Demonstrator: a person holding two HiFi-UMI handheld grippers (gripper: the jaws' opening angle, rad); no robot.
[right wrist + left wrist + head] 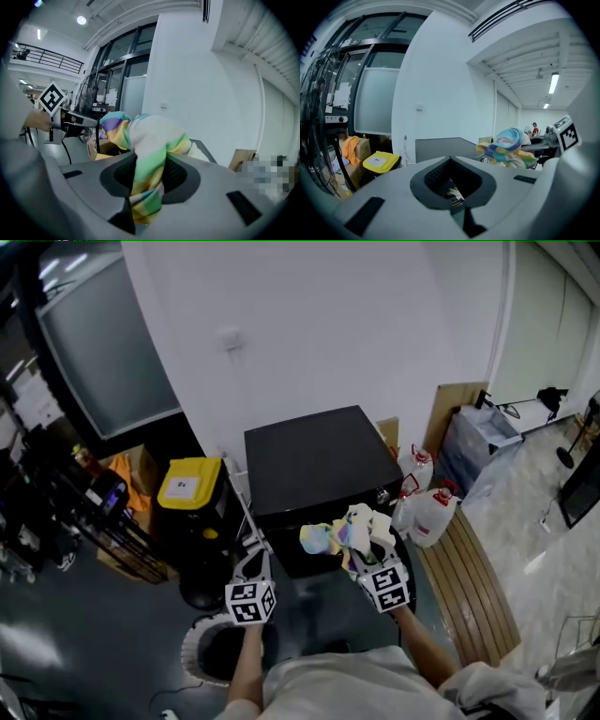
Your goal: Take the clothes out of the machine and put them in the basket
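Nearest us, the white-rimmed basket (190, 645) sits below the left gripper (251, 563), whose jaws seem apart and empty. The right gripper (366, 563) clamps the pastel clothes (342, 532) before the black machine (319, 465). We'd grip firmly, swing left, and release over the rim.

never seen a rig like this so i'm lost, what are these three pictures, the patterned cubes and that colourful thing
A person holds a two-jaw tool in each hand; the patterned cubes are part of those tools. The head view looks down from a camera on the person's head at a black machine and, on the floor nearer the person, a white-rimmed basket. The other two pictures come from cameras riding on each tool. The right gripper is clamped on a multicoloured cloth. The left gripper is open and holds nothing.
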